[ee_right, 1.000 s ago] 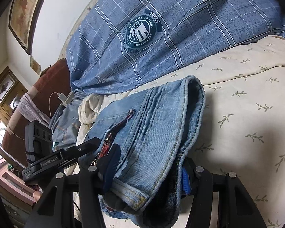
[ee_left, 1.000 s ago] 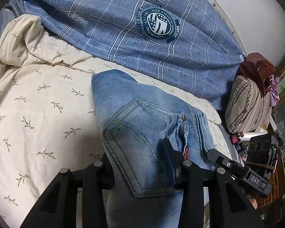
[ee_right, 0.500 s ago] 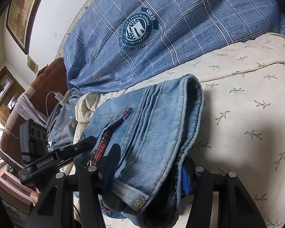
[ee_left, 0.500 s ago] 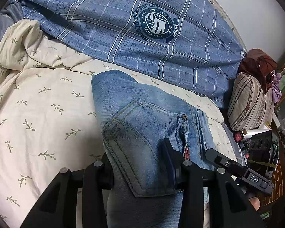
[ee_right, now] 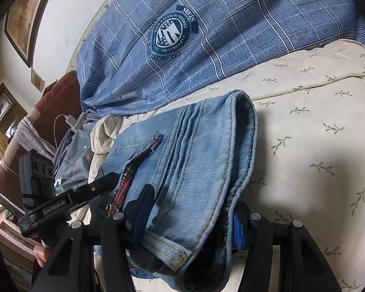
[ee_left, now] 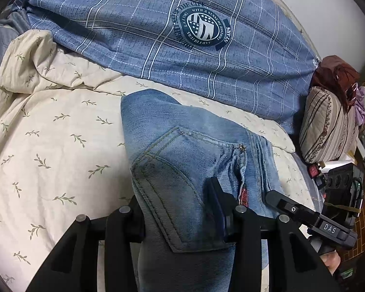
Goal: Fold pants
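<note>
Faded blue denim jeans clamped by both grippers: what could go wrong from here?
1. The right gripper bites several bunched layers of the faded blue denim jeans; inner layers could slip free.
2. The left gripper holds only the pocket edge, so the fold may skew on the cream leaf-print sheet.

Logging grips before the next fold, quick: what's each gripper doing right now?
Left gripper: closed on the jeans at the back pocket.
Right gripper: closed on the jeans' bunched edge.

Both cams sit right behind their fingers, super close to the jeans [ee_left: 182, 170], looking across the bed [ee_left: 48, 146] toward the blue plaid duvet [ee_left: 182, 48]. Both views share the jeans [ee_right: 194, 158], duvet [ee_right: 206, 36] and bed [ee_right: 316, 133].
</note>
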Motion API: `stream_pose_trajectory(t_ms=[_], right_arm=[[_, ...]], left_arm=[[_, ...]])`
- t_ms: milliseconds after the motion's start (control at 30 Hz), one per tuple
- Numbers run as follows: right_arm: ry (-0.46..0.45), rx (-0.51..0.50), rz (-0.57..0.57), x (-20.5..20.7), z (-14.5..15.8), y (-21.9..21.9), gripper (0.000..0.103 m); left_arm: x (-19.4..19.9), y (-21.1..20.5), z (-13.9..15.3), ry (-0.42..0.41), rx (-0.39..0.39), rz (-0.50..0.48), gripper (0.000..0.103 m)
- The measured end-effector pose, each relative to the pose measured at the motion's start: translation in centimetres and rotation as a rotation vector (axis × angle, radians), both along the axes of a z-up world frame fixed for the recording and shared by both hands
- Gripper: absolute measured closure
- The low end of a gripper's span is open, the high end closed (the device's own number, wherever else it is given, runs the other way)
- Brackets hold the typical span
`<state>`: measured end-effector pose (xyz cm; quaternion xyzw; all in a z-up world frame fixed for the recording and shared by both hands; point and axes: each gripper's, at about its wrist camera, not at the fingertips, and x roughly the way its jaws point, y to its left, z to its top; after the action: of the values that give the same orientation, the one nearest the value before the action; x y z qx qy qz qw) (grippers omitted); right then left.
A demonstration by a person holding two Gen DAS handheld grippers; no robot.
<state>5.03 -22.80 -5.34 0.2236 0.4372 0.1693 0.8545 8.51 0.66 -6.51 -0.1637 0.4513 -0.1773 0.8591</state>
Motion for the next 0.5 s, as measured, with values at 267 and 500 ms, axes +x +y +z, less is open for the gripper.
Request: stream_pose_trajectory(t_ms=[267, 500], right_arm=[[0.02, -0.013, 0.001, -0.06, -0.51, -0.09, 0.045], [0.038, -0.018, 0.001, -0.03, -0.9, -0.17, 0.045]], left_arm=[[0.05, -0.17, -0.11, 0.003, 0.046, 0.011, 0.055], [-0.11, -0.4, 0.01, -0.008, 0.08, 0.01, 0.053]])
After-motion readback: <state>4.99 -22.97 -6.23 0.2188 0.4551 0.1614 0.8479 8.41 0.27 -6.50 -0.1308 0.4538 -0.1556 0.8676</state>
